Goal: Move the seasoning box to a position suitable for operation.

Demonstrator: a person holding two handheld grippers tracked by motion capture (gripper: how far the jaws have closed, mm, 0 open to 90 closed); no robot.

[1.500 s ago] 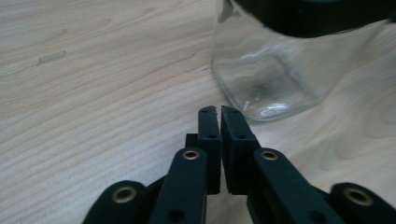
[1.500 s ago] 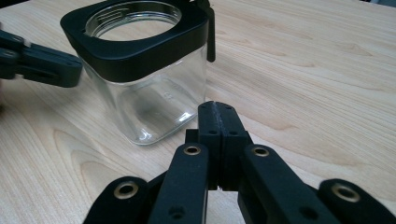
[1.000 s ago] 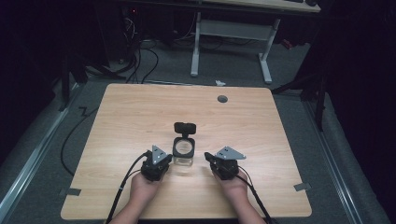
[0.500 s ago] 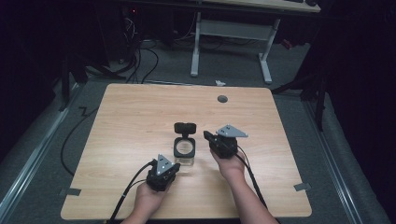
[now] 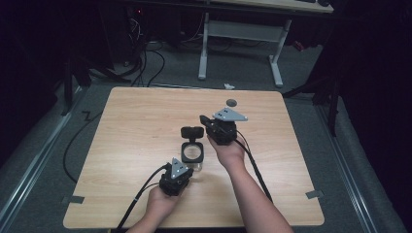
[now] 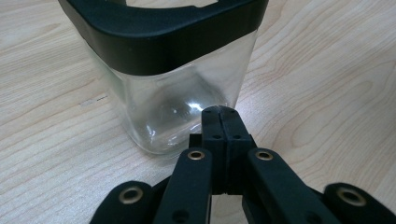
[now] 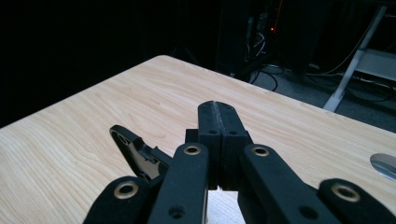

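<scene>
A clear square glass jar (image 5: 193,155) with a black rim stands at the middle of the wooden table (image 5: 136,121). Its black hinged lid (image 5: 192,132) is flipped open at the far side. My left gripper (image 5: 186,168) sits low just in front of the jar, jaws shut and empty. In the left gripper view the shut tips (image 6: 220,113) almost touch the jar's glass wall (image 6: 173,102). My right gripper (image 5: 205,120) is raised to the right of the lid, shut and empty. The right gripper view shows its tips (image 7: 216,108) with the lid (image 7: 135,151) below to the left.
A small grey disc (image 5: 232,102) lies near the table's far edge, also visible as the disc (image 7: 385,165) at the right. A white desk frame (image 5: 243,34) and cables (image 5: 145,63) are on the floor beyond the table. Tape marks sit at the near corners.
The right gripper rose and moved away from the near edge to beside the lid. The left gripper shifted slightly nearer and rightward, in front of the jar.
</scene>
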